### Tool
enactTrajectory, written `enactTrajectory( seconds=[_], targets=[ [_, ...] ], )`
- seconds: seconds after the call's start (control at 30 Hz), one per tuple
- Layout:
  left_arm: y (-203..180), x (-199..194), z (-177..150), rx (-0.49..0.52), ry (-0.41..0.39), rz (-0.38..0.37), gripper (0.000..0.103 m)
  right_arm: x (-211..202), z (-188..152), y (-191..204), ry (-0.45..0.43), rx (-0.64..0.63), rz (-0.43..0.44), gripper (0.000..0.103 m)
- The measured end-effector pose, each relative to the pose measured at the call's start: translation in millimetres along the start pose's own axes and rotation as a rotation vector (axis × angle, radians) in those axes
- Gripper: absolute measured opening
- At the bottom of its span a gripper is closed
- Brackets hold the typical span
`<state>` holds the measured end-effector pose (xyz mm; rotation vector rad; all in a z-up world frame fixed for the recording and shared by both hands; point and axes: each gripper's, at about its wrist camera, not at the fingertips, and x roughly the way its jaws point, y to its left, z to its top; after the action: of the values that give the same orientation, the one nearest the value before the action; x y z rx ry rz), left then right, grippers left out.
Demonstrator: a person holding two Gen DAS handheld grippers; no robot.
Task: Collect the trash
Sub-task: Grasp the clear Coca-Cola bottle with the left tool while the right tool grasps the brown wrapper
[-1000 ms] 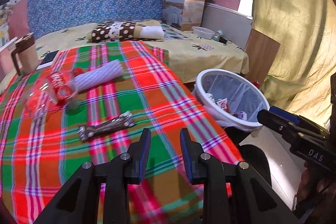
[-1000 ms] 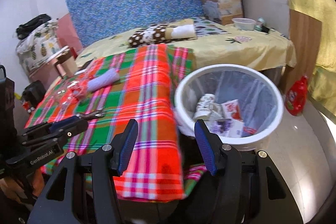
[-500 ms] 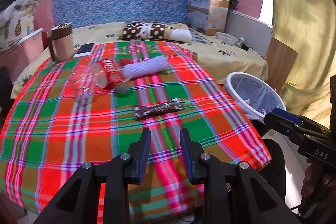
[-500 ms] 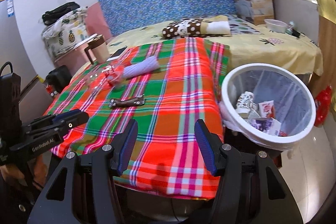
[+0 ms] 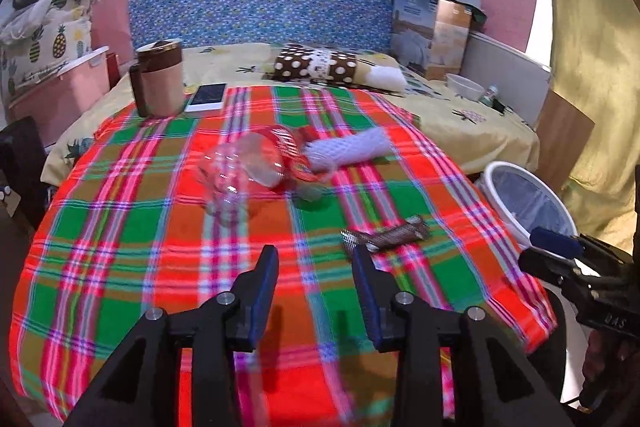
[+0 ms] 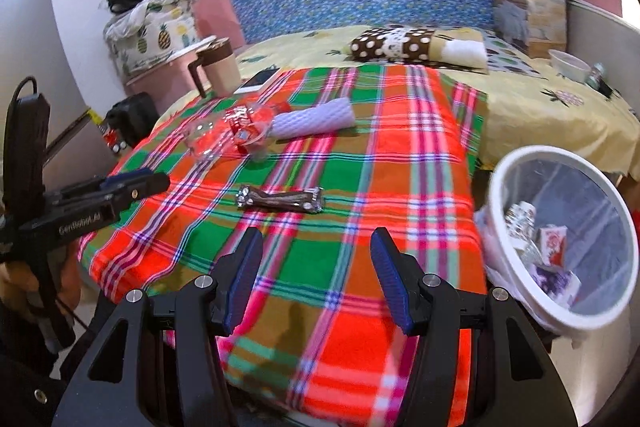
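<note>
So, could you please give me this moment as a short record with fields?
surface: plaid cloth over a bed
trash on cloth: clear bottle on its side; white foam sleeve; brown wrapper
bin: white bin beside the bed, some trash inside
left gripper: jaws opening, nothing between them
right gripper: open, empty

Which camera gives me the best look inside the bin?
The right wrist view: the bin faces the lens, so the trash in its liner shows. In the left wrist view it sits at the frame's right, partly behind the right gripper.
</note>
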<state>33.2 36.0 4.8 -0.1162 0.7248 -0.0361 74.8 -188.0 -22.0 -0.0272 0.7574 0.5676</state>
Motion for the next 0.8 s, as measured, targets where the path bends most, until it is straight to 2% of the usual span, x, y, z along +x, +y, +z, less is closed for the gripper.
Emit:
enactTrajectory(
  seconds=[0.2,0.33,0.47,0.53,0.63,0.7,0.8],
  targets=[
    [26.3,17.4,16.1,0.002,-0.011,0.037,0.041,16.8,8.9,9.6,0.03,-0.043,0.021,0.058],
    [42.5,29.8,32.6,0.023,-0.034,0.046,0.049,24.5,14.5,9.6,0.048,-0.052,0.023,0.058],
    [54.7,47.8,51.1,0.05,-0.038,0.026,0.052,32.5,19.6,10.1,0.059,-0.057,0.025,0.058],
    [58.1,59.1,60.4,0.071,-0.029,-0.001,0.063,35.1,21.0,9.3,0.064,-0.059,0.02,0.058],
    [61.3,76.8,70.2,0.109,-0.012,-0.023,0.065,39.2,22.3,6.9,0.072,-0.053,0.016,0.058],
    [61.8,92.8,74.2,0.154,0.025,-0.063,0.068,42.1,22.5,3.9,0.084,-0.045,0.009,0.058],
    [60.3,106.1,72.4,0.193,0.063,-0.055,0.068,43.2,23.3,1.8,0.088,-0.044,0.004,0.058]
  ],
)
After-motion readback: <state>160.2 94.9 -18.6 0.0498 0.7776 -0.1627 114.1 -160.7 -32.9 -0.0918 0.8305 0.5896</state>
